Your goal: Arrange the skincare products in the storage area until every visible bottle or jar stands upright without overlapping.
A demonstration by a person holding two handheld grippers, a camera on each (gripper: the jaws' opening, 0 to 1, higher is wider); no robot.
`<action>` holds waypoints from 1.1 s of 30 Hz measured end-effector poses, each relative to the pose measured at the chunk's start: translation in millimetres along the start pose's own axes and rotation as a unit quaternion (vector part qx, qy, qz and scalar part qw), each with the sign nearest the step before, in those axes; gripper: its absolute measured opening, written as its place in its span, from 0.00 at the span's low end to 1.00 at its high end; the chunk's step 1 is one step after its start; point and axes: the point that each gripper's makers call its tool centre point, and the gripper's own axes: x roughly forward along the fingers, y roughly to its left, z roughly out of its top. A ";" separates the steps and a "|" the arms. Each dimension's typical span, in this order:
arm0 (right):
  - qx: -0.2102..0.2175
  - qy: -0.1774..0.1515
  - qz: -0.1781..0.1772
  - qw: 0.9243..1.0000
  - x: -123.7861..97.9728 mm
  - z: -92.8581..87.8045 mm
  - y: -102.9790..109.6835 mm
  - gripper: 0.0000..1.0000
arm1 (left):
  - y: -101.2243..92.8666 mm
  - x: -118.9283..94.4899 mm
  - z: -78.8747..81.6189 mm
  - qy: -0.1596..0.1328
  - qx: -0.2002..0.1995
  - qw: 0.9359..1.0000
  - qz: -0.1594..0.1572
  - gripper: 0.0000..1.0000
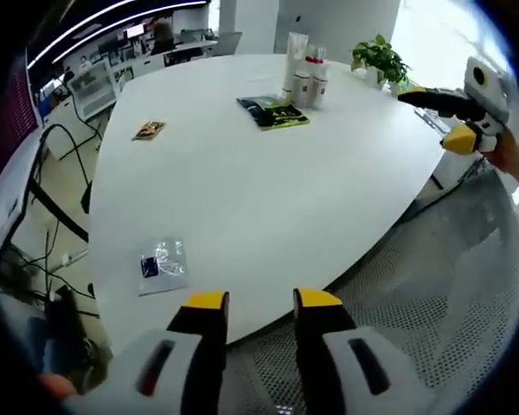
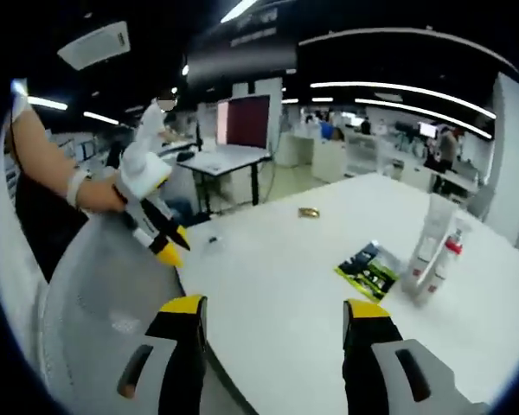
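Skincare bottles [image 1: 304, 79] stand upright, labels unreadable; both grippers' jaws spread, holding nothing.

Bright ceiling strips, window glare (perhaps overexposed), fisheye-warped edges, soft blur

I cannot read any words or numbers here. The bottles [image 1: 304, 78] in the upper middle of the left gripper view have labels, but they are too small for me to read. The green and black packet [image 1: 274, 112] beside them has print I cannot make out. In the right gripper view the screens [image 2: 428, 130] far back at upper right are blurry.
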 end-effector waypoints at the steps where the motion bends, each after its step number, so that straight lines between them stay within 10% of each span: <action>1: -0.006 -0.001 -0.003 1.000 -1.5 -0.2 2.4 0.67 | -0.3 -1.3 3.5 -0.005 -0.006 1.000 -0.005 0.28; 12: -0.110 0.001 -0.062 0.992 0.5 -5.4 -2.1 0.58 | 86.7 -24.6 49.4 -0.022 -0.028 0.998 0.052 0.35; 33: -0.109 0.018 -0.073 0.991 -1.6 -11.2 -5.0 0.55 | 128.4 14.0 13.7 0.049 -0.057 0.993 0.094 0.44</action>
